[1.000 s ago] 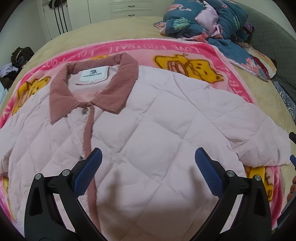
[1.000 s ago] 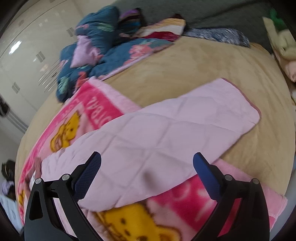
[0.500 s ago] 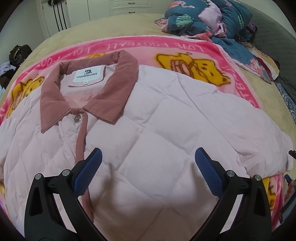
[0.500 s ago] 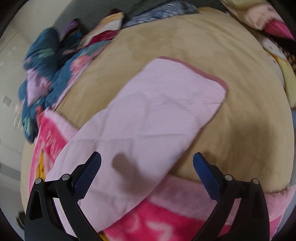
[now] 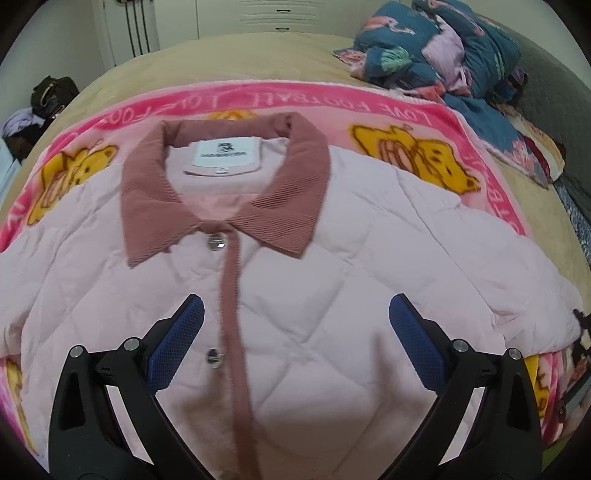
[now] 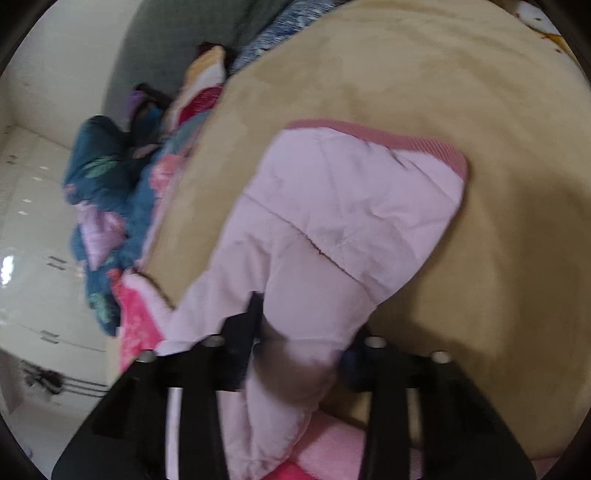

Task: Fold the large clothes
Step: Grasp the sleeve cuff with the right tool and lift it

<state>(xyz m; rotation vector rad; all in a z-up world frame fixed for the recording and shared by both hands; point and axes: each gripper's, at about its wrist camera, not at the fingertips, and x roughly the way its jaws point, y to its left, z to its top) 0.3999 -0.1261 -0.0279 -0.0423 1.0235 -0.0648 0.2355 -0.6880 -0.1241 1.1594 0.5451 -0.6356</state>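
Note:
A pale pink quilted jacket (image 5: 332,280) with a dusty-rose corduroy collar (image 5: 288,206) lies front up, buttoned, on a pink cartoon-bear blanket (image 5: 413,122). My left gripper (image 5: 295,347) hovers open and empty over the jacket's chest, its blue pads either side of the button placket. In the right wrist view the jacket's sleeve (image 6: 351,206), with a rose cuff (image 6: 406,142), stretches over the tan bedspread (image 6: 480,74). My right gripper (image 6: 299,343) is closed on the sleeve fabric, which bunches between the fingers.
A heap of dark blue floral bedding (image 5: 443,51) lies at the far right of the bed, also in the right wrist view (image 6: 107,206). White wardrobes (image 5: 258,14) stand beyond the bed. A dark bag (image 5: 51,96) sits at left.
The left gripper has slid left, so the placket and collar are now centred. The right gripper moved down the sleeve toward the cuff and shut on the sleeve.

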